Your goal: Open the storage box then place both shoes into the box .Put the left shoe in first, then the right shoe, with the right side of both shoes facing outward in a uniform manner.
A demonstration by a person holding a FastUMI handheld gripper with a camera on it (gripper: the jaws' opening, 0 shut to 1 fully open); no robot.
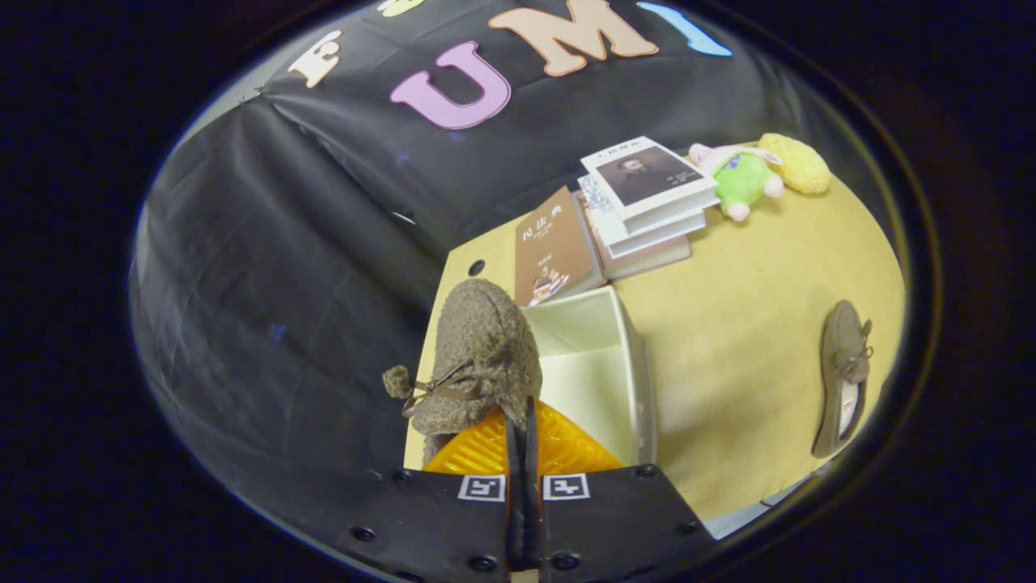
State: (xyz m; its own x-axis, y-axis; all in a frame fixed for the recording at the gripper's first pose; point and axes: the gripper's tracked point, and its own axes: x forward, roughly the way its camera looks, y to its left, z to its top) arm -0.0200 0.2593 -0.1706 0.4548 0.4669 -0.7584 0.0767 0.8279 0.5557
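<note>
Gripper view, looking down along the fingers: the gripper (521, 433) is pinched nearly closed, the two fingers sitting almost flush against each other with a thin bit of the fuzzy brown shoe (482, 356) caught between them at its back edge. So it's clamped on that shoe, which hangs toe-away just ahead of the tips, a little to the left of them. You can see its brown lace bow and a pom-pom dangling off the side.

Right behind the shoe, and slightly to the right, is the open storage box (603, 368), cream-colored inside, nothing visible in it. The held shoe is up over the box's near-left corner, not down inside.

Everything sits on a tan tabletop (728, 348). The second shoe (843, 376) lies well off to the right, apart from the box.

Past the box there's a brown book (554, 253) leaning at the box's far side, then a stack of books (647, 202) just beside it. Farthest back, a green plush toy (740, 180) sits touching a yellow plush toy (797, 162).
</note>
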